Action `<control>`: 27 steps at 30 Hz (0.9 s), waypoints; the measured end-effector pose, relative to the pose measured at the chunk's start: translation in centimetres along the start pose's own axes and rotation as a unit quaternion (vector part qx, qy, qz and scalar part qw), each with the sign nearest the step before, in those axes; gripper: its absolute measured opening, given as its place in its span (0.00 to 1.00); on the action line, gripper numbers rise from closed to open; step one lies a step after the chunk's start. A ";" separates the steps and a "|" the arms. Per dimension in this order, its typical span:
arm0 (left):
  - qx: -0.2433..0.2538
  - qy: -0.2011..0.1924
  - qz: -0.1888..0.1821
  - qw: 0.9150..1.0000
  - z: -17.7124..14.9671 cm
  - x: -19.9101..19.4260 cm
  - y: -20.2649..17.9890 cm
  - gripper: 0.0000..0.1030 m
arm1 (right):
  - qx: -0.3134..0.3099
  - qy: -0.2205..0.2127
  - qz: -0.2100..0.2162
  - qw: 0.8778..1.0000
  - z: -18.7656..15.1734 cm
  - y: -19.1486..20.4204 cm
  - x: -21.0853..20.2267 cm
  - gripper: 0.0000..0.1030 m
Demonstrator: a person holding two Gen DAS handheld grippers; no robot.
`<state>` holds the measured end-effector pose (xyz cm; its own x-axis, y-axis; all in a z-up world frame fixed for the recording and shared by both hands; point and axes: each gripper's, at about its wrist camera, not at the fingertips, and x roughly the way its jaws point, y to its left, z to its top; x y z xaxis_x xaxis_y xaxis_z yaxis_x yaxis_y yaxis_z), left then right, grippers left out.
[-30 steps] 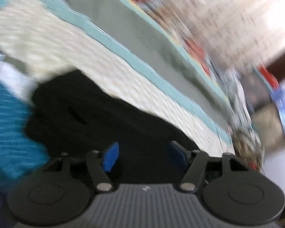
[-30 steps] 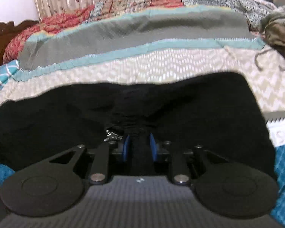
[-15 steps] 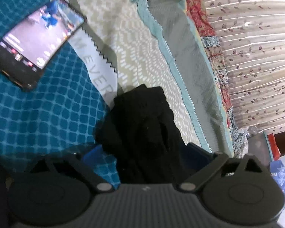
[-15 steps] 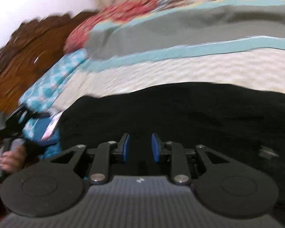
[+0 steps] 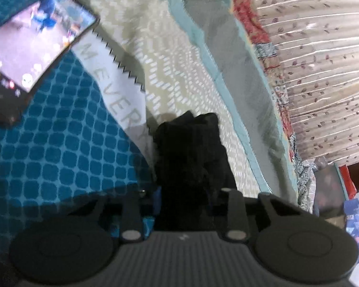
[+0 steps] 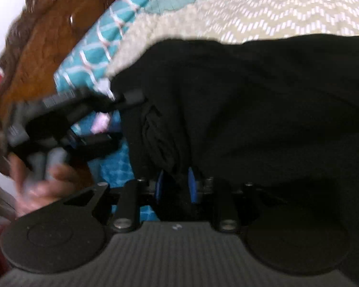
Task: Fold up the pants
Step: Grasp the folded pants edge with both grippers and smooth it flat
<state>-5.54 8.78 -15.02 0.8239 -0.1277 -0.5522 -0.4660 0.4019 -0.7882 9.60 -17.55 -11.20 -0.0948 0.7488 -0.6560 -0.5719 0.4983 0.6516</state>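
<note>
The black pants (image 6: 263, 107) lie across the patterned bedspread (image 6: 251, 19). In the right wrist view my right gripper (image 6: 175, 187) has a fold of the pants between its blue pads (image 6: 159, 189), and its jaws are closing tighter on that fold. My left gripper (image 5: 184, 198) has a bunched end of the pants (image 5: 189, 157) filling the gap between its fingers, and its jaws are closing on it. One left pad is hidden by the cloth. The right wrist view also shows the left gripper (image 6: 124, 119), blurred, at the left edge of the pants, held by a person's hand (image 6: 43, 184).
A lit phone (image 5: 36, 47) lies on a teal checked blanket (image 5: 59, 155) left of the pants. A white lettered strip (image 5: 122, 95) borders it. A leaf-print curtain (image 5: 311, 71) hangs behind the bed. A wooden headboard (image 6: 47, 47) stands at the left.
The left jaws have narrowed from wide apart onto the bunched black cloth. The right gripper has swung left with the pants, and the left gripper and hand now loom larger.
</note>
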 end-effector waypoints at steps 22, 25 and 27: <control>0.441 0.066 -0.026 0.895 -16.4 3.9 -19.3 0.44 | 0.201 -0.213 -0.056 0.955 -6.9 -10.8 -17.1 0.26; 0.478 0.133 -0.025 0.868 -19.8 5.5 -20.2 0.53 | 0.224 -0.249 -0.084 0.938 -9.5 -12.1 -19.2 0.26; 0.505 0.158 -0.042 0.848 -21.4 4.7 -20.7 0.61 | 0.227 -0.264 -0.101 0.932 -10.5 -12.8 -20.4 0.26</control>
<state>1.09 -19.51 -7.14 0.6392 -0.3670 -0.6758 0.2355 0.9300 -0.2823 10.33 -43.80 -10.10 0.4611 0.6697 -0.5821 -0.1188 0.6967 0.7075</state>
